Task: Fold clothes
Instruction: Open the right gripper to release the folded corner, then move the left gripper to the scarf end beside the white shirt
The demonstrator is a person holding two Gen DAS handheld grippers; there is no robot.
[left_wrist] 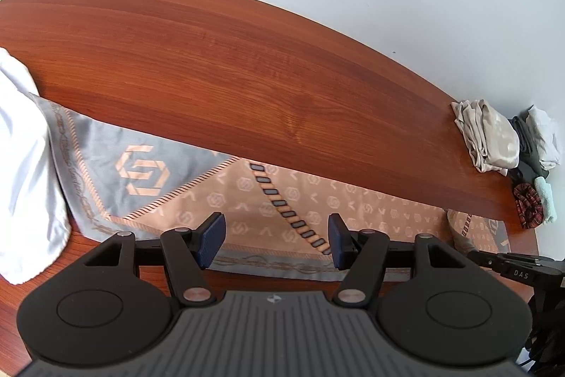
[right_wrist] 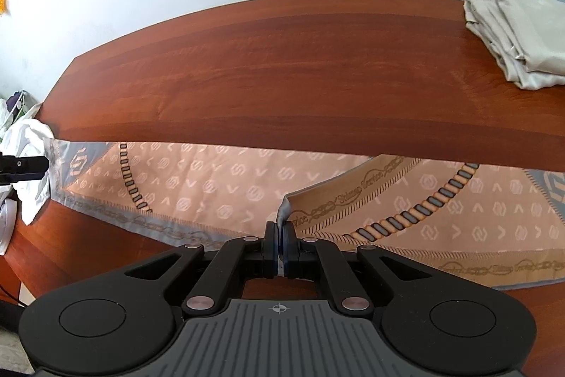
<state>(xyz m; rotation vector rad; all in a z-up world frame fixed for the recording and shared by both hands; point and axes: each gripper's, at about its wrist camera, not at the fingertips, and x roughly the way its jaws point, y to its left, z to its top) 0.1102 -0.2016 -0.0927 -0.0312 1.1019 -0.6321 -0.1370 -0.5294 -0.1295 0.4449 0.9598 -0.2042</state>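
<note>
the scarf (right_wrist: 219, 186) lies in a long strip along the near edge of the table (right_wrist: 282, 66), grey border toward the camera; its right part is doubled over the middle, with a raised fold running from the right gripper (right_wrist: 281, 237); that gripper's fingers are closed on the grey border at the fold's near end; the left gripper (left_wrist: 276, 241) hovers over the strip's near edge with its fingers apart and nothing between them.

step in hand — judged from this alone — is a fold of the scarf across its length, the right side being carried or laid over the middle; the next move calls for keeping the pinched edge taut and lining border on border, while the left gripper is placed to pin or take the near edge.

a folded beige cloth (right_wrist: 519, 37) sits at the far right corner beside a pile of smaller clothes (left_wrist: 533, 165); a white cloth (left_wrist: 24, 172) overlaps the scarf's left end; the scarf's right end is cut off in the right view, and how many layers lie under the fold cannot be made out.
</note>
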